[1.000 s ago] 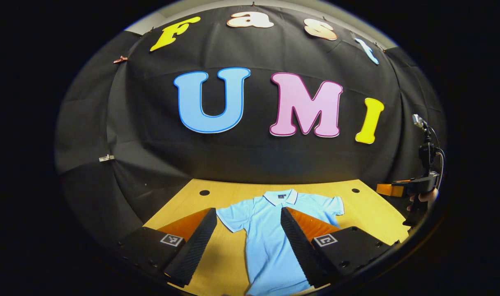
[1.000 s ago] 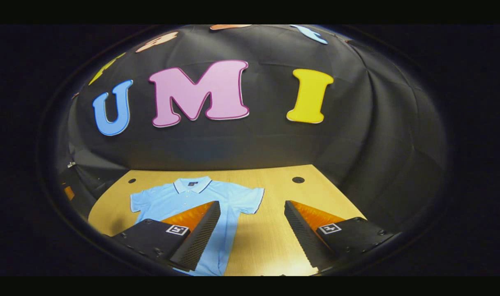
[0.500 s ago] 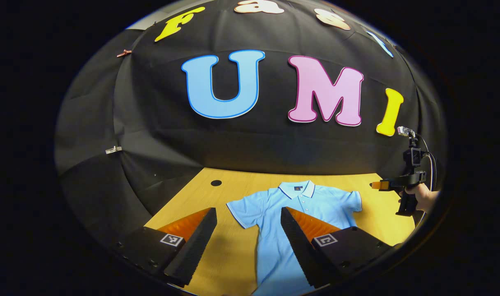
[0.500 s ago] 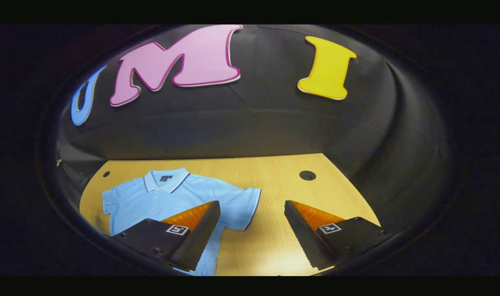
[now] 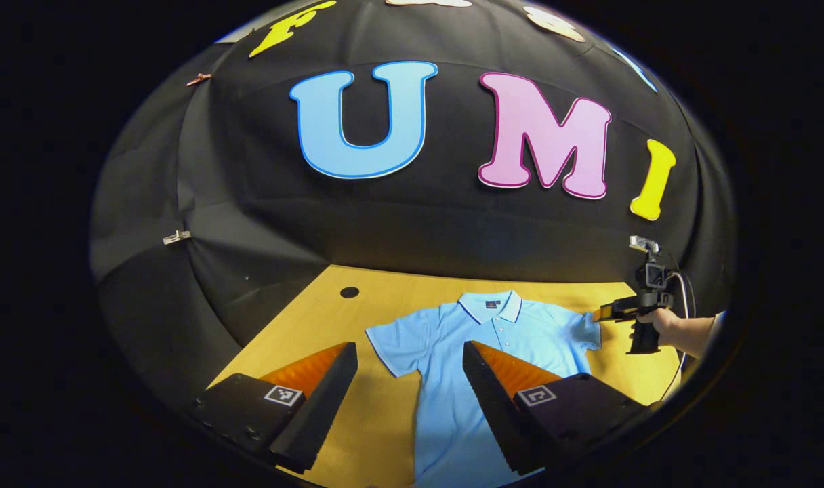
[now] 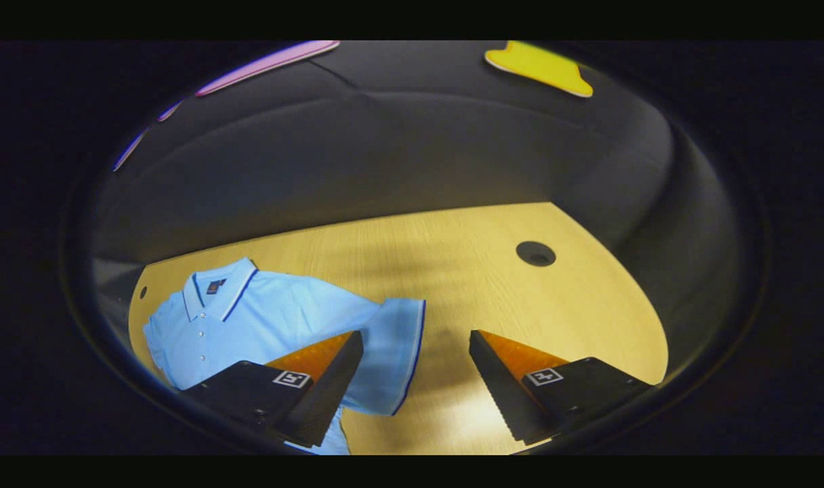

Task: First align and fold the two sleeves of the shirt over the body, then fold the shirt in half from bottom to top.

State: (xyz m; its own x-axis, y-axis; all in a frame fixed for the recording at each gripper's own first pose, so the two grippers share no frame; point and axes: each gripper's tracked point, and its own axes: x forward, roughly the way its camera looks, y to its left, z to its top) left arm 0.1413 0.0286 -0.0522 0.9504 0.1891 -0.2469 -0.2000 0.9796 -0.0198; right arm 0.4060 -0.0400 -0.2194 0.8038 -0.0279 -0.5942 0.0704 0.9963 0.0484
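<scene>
Light-blue polo shirt (image 5: pixel 480 352) lying flat, collar toward the far wall, on the wooden table (image 6: pixel 493 285), both sleeves still spread. Left gripper (image 5: pixel 405 400), jaws wide and empty, hangs over the near left of the shirt beside its left sleeve (image 5: pixel 392 346). Right gripper (image 6: pixel 415 386), jaws likewise wide and empty, straddles the hem of the right sleeve (image 6: pixel 398 352). Risks: a pinch taken too deep may gather the body layer beneath; uneven lifts may skew the fold or drag the shirt across the table.
</scene>
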